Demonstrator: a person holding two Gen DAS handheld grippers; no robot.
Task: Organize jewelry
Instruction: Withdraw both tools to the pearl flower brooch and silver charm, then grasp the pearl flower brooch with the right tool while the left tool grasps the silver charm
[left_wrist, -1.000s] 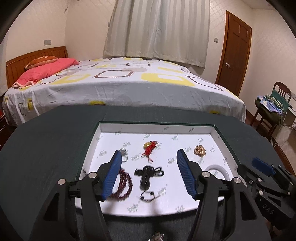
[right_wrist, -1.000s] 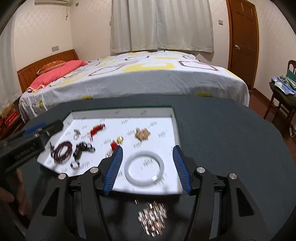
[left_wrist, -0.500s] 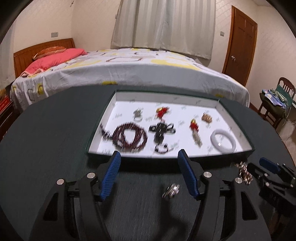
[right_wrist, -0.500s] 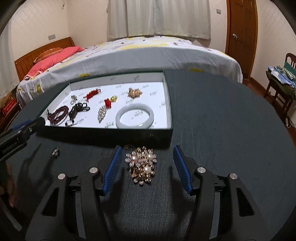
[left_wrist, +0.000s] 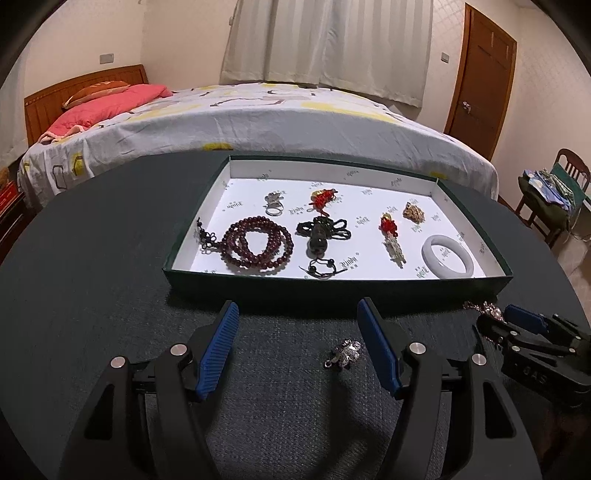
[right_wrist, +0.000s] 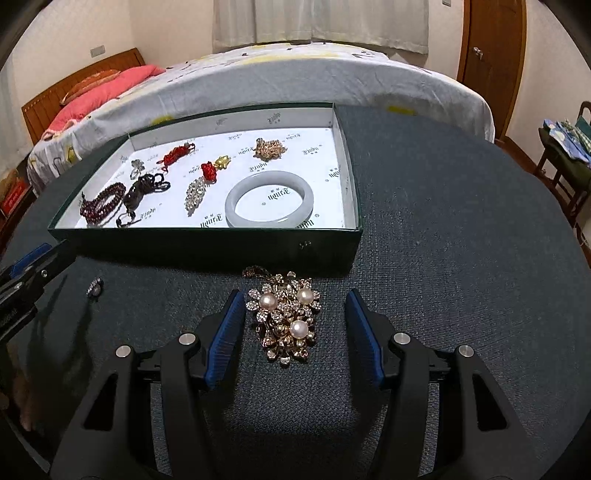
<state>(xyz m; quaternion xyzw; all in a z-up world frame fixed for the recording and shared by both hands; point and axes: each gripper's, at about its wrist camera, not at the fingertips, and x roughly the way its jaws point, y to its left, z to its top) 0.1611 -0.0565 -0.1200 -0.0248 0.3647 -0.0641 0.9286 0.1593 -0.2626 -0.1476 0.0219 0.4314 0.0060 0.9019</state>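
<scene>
Right gripper (right_wrist: 295, 328) fingers spread wide, released, pearl brooch (right_wrist: 286, 317) lying between them on bench (right_wrist: 461, 240), three pearls on it. Left gripper (left_wrist: 297, 347) fingers also released, one small silver charm (left_wrist: 345, 352) near right finger. Box (left_wrist: 332, 288) just ahead: one white bangle (left_wrist: 447, 256), one dark red bead strand (left_wrist: 256, 245), two red charms. Bed (left_wrist: 240, 122) behind, lots of bare bench right of box.

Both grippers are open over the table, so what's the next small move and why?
Probably close the right gripper on the pearl brooch: it lies between the open fingers, outside the tray. The left gripper likewise brackets a small silver charm.
</scene>
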